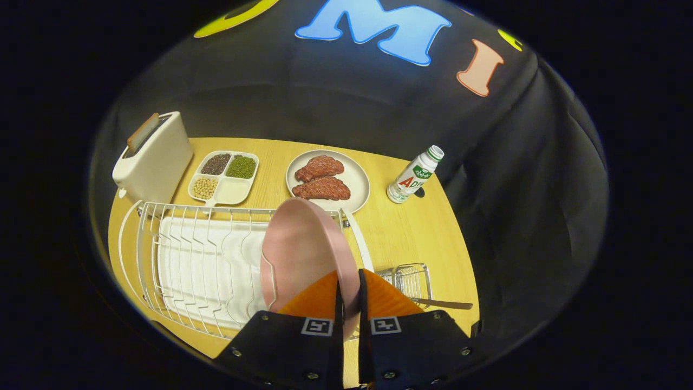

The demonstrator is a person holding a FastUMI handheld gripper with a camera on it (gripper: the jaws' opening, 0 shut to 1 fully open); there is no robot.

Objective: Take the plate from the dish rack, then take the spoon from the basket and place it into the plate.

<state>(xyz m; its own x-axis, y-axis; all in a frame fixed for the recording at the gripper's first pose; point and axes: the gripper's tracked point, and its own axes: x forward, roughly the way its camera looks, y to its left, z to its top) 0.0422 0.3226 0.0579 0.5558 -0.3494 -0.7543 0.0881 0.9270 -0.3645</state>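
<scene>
A pink plate (303,249) stands on edge at the right end of the white wire dish rack (189,254). My gripper (349,287) is shut on the plate's near rim, one orange finger (319,298) on each side of it. To the right of the fingers sits a small wire basket (411,279) on the wooden table. A spoon's (441,304) handle sticks out of it toward the right.
A white toaster (154,160) stands at the back left. Beyond the rack lie a divided tray of beans (223,176) and a white pan with two pieces of meat (328,181). A small bottle (414,176) stands at the back right.
</scene>
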